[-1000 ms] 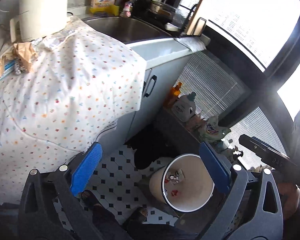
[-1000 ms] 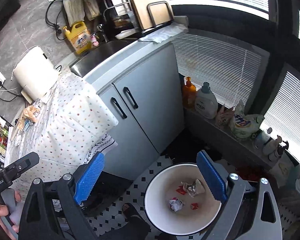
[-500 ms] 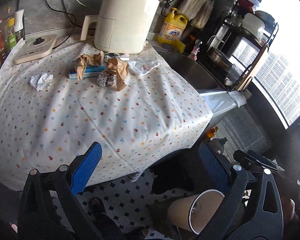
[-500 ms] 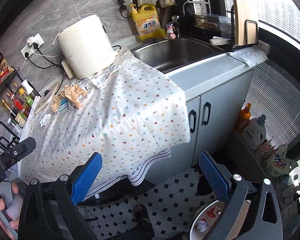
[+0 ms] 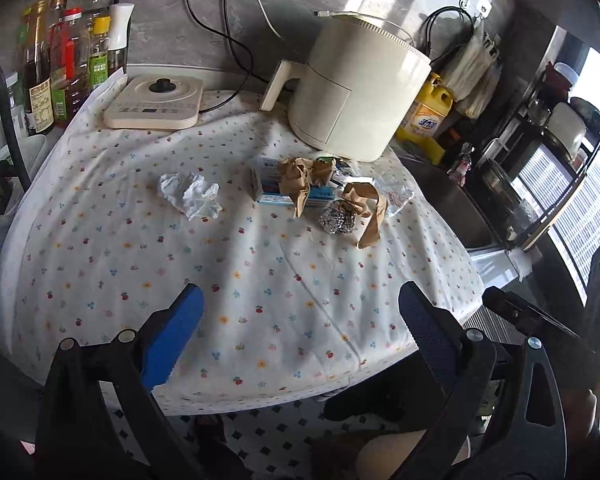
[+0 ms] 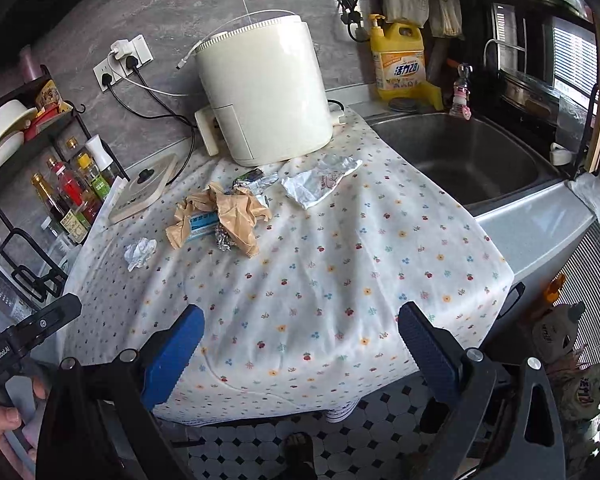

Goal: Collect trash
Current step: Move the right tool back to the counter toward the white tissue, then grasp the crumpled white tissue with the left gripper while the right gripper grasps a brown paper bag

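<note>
Two grippers hang over the near edge of the table, and neither holds anything; the left gripper (image 5: 300, 332) has its blue pads (image 5: 172, 344) spread wide with only the flowered cloth (image 5: 260, 280) between them; the right gripper (image 6: 300, 344) stands just as wide apart, its pads (image 6: 172, 356) likewise empty above the cloth's front drop. Beyond the fingers the trash lies grouped toward the far side of the table, well apart from both grippers; a crumpled white tissue (image 5: 190, 194) sits alone to the left; to its right a blue and white box (image 5: 288, 188) lies under crumpled brown paper (image 5: 300, 174); a foil ball (image 5: 337, 218) rests just in front, touching a second strip of brown paper (image 5: 368, 208); a clear plastic wrapper (image 6: 320, 180) lies to the right of the heap, near the cloth's sink-side edge. Behind the trash stands a cream air fryer (image 5: 356, 88), and a flat cream appliance with a black knob (image 5: 154, 102) lies at the far left; oil and sauce bottles (image 5: 60, 60) stand in a rack (image 6: 16, 248) beside it. Right of the table is a steel sink (image 6: 460, 156), with a yellow detergent jug (image 6: 398, 60) at its back edge. A hand (image 6: 4, 432) shows at the lower left of the right wrist view, gripping the other tool's handle; black and white floor tiles (image 6: 380, 432) show below the cloth.
</note>
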Demonstrator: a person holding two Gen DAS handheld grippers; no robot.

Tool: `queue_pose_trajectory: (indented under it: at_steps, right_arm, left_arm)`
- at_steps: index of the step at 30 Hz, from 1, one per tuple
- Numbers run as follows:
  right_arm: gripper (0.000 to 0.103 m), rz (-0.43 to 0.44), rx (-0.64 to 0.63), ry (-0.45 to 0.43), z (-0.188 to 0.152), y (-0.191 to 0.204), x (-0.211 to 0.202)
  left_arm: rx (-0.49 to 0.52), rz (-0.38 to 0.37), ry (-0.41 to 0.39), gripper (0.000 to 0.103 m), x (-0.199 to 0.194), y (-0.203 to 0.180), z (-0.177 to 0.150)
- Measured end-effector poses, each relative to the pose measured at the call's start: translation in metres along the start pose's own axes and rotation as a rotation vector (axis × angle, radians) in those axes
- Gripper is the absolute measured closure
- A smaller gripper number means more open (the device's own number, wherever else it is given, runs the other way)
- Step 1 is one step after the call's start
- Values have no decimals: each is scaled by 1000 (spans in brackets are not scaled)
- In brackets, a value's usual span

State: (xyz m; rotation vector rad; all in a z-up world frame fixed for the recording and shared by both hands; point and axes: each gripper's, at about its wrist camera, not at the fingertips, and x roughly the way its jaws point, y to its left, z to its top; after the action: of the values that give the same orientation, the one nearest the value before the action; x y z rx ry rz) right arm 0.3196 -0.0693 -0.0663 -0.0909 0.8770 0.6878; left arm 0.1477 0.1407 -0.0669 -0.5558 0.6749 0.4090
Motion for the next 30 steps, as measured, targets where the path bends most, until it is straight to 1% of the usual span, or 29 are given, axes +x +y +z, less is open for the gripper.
queue_pose_trajectory:
  at_steps: [4, 12, 14, 16, 18, 19, 20, 21, 22, 24, 28, 30]
  right_arm:
    - [8, 11, -17, 1, 16, 18, 24]
    - [9, 0, -7, -1, 53, 42, 83]
    - [12, -2, -3, 9, 59, 46, 99]
    - [13, -7, -4, 19, 63, 50, 113]
    - [18, -10, 2, 38, 64, 51, 126]
    - [30, -2, 11, 52, 64, 51, 132]
    - [51, 11, 23, 75, 64, 50, 138]
    - [63, 21, 38, 101, 64, 49, 144]
    - [89, 15, 50, 121, 64, 48, 148]
    - [94, -5, 61, 118, 62, 46, 149]
    - [96, -6, 54, 106, 62, 46, 142]
    - [97, -9, 64, 99, 62, 45, 136]
  left_arm:
    - [-29, 17, -7, 6, 9, 26, 15]
    - [-39, 45, -13, 6, 29, 67, 49]
    - [-42, 51, -1, 6, 35, 77, 56]
    - [-36, 50, 10, 6, 41, 84, 61]
    - [-26, 46, 22, 6, 48, 90, 66]
    - [-21, 42, 31, 6, 53, 93, 68]
    - [-18, 40, 40, 6, 58, 95, 69]
    - [-16, 38, 49, 6, 63, 98, 71]
    - [-17, 33, 60, 6, 69, 100, 72]
    - [-15, 22, 81, 6, 80, 104, 75]
    - [7, 23, 104, 6, 101, 108, 79]
    - [2, 28, 127, 7, 115, 113, 81]
